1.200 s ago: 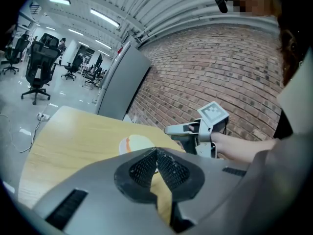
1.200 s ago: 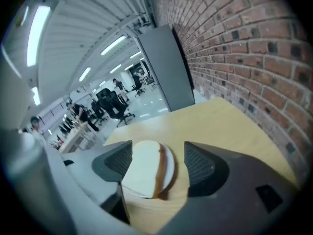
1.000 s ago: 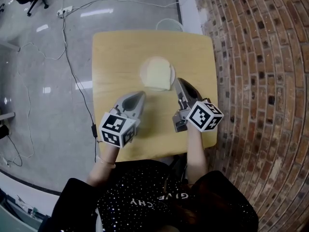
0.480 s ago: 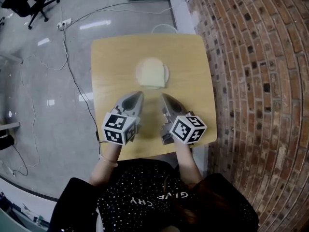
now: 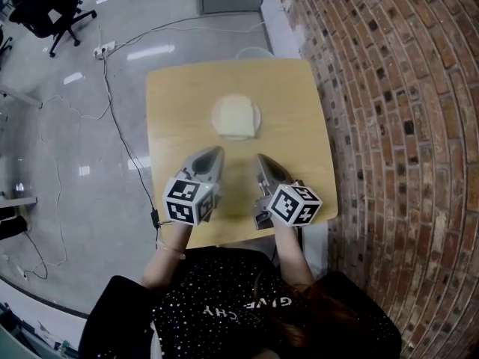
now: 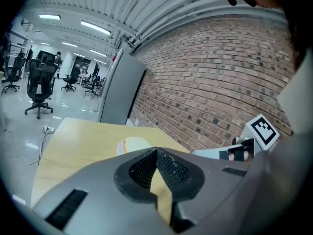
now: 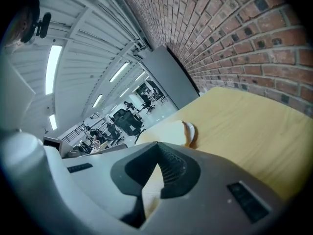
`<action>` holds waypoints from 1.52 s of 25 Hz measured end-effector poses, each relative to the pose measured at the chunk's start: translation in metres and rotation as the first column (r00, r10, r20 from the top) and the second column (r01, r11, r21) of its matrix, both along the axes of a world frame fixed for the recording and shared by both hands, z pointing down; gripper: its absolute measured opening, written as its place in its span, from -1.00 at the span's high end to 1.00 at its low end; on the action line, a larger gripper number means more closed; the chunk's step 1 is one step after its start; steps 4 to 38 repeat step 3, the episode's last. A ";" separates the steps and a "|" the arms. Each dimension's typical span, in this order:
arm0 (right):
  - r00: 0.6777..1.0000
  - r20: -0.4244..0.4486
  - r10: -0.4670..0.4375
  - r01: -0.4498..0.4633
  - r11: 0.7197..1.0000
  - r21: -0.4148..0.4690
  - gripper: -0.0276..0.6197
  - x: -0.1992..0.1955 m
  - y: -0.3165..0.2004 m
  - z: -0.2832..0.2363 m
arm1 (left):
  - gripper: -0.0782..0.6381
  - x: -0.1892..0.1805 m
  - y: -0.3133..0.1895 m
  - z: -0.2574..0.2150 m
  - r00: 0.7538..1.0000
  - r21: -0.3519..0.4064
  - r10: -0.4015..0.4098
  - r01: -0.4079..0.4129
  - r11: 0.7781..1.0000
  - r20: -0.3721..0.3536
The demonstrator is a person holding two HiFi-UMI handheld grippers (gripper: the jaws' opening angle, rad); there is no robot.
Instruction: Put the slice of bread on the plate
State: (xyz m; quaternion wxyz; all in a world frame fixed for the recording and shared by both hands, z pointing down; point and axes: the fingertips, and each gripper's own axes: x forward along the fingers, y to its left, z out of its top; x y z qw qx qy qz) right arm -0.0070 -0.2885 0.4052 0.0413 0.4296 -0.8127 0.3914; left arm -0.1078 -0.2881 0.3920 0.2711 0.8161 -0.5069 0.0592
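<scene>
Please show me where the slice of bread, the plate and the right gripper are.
slice of bread (image 5: 236, 118), head view, middle of its top face.
plate (image 7: 190, 129), right gripper view, white rim beside the bread.
right gripper (image 5: 262, 158), head view, tips of its shut jaws.

Bare tabletop (image 5: 179, 103) lies open from near edge to plate (image 5: 215, 117) and on both sides of it; brick wall (image 5: 389, 126) stands close along the tabletop's right edge.
</scene>
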 end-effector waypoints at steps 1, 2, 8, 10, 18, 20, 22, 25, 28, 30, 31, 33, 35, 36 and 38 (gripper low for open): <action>1.000 0.000 0.000 0.000 1.000 -0.003 0.88 0.000 0.002 0.000 | 0.76 -0.001 0.002 -0.001 1.000 0.000 -0.004 0.004 1.000 -0.002; 1.000 0.001 0.000 0.000 1.000 -0.006 0.88 0.000 0.004 0.000 | 0.76 -0.001 0.003 -0.002 1.000 -0.002 -0.009 0.009 1.000 -0.004; 1.000 0.001 -0.001 0.001 1.000 -0.009 0.88 0.000 0.006 0.000 | 0.76 -0.002 0.005 -0.003 1.000 -0.003 -0.014 0.014 1.000 -0.006; 1.000 0.001 -0.001 0.001 1.000 -0.009 0.88 0.000 0.006 0.000 | 0.76 -0.002 0.005 -0.003 1.000 -0.003 -0.014 0.014 1.000 -0.006; 1.000 0.001 -0.001 0.001 1.000 -0.009 0.88 0.000 0.006 0.000 | 0.76 -0.002 0.005 -0.003 1.000 -0.003 -0.014 0.014 1.000 -0.006; 1.000 0.001 -0.001 0.001 1.000 -0.009 0.88 0.000 0.006 0.000 | 0.76 -0.002 0.005 -0.003 1.000 -0.003 -0.014 0.014 1.000 -0.006; 1.000 0.001 -0.001 0.001 1.000 -0.009 0.88 0.000 0.006 0.000 | 0.76 -0.002 0.005 -0.003 1.000 -0.003 -0.014 0.014 1.000 -0.006; 1.000 0.001 -0.001 0.001 1.000 -0.009 0.88 0.000 0.006 0.000 | 0.76 -0.002 0.005 -0.003 1.000 -0.003 -0.014 0.014 1.000 -0.006; 1.000 0.001 -0.001 0.001 1.000 -0.009 0.88 0.000 0.006 0.000 | 0.76 -0.002 0.005 -0.003 1.000 -0.003 -0.014 0.014 1.000 -0.006; 1.000 0.001 -0.001 0.001 1.000 -0.009 0.88 0.000 0.006 0.000 | 0.76 -0.002 0.005 -0.003 1.000 -0.003 -0.014 0.014 1.000 -0.006; 1.000 0.001 -0.001 0.001 1.000 -0.009 0.88 0.000 0.006 0.000 | 0.76 -0.002 0.005 -0.003 1.000 -0.003 -0.014 0.014 1.000 -0.006; 1.000 0.001 -0.001 0.001 1.000 -0.009 0.88 0.000 0.006 0.000 | 0.76 -0.002 0.005 -0.003 1.000 -0.003 -0.014 0.014 1.000 -0.006; 1.000 0.001 -0.001 0.001 1.000 -0.009 0.88 0.000 0.006 0.000 | 0.76 -0.002 0.005 -0.003 1.000 -0.003 -0.014 0.014 1.000 -0.006; 1.000 0.001 -0.001 0.001 1.000 -0.009 0.88 0.000 0.006 0.000 | 0.76 -0.002 0.005 -0.003 1.000 -0.003 -0.014 0.014 1.000 -0.006; 1.000 0.001 -0.001 0.001 1.000 -0.009 0.88 0.000 0.006 0.000 | 0.76 -0.002 0.005 -0.003 1.000 -0.003 -0.014 0.014 1.000 -0.006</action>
